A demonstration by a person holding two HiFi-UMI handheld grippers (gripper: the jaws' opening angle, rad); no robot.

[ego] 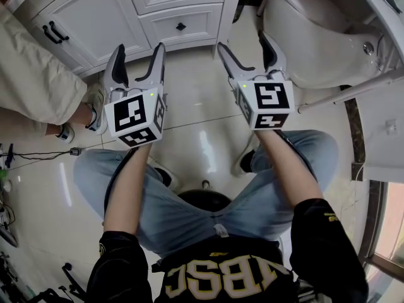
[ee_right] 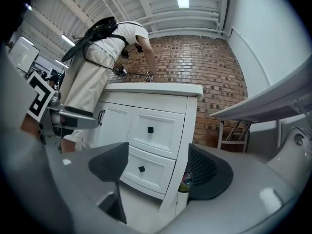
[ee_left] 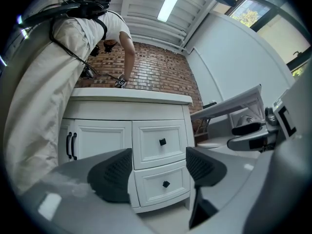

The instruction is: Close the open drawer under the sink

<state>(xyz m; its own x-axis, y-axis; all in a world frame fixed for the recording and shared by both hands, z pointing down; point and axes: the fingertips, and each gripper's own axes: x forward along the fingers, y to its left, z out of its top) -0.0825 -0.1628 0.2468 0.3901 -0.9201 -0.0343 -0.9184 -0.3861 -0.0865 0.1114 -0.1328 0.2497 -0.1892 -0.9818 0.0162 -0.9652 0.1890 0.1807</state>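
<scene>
The white sink cabinet [ego: 95, 17] has two stacked drawers with black knobs. The lower drawer [ego: 181, 25] [ee_left: 165, 184] [ee_right: 142, 169] and the upper drawer [ee_left: 162, 142] [ee_right: 150, 129] both sit flush with the cabinet front. My left gripper [ego: 139, 48] [ee_left: 158, 172] is held level a short way in front of the drawers, open, with nothing between its pads. Beside it, my right gripper [ego: 242, 40] [ee_right: 158, 172] points at the cabinet's right corner. It is also open and empty. Neither gripper touches the cabinet.
Another person [ego: 38, 74] stands at the counter on the left, their shoes [ego: 95, 109] close to my left gripper. A white toilet [ego: 315, 36] is on the right. The double doors [ego: 55, 31] have black handles. A cable [ego: 38, 153] runs along the tiled floor.
</scene>
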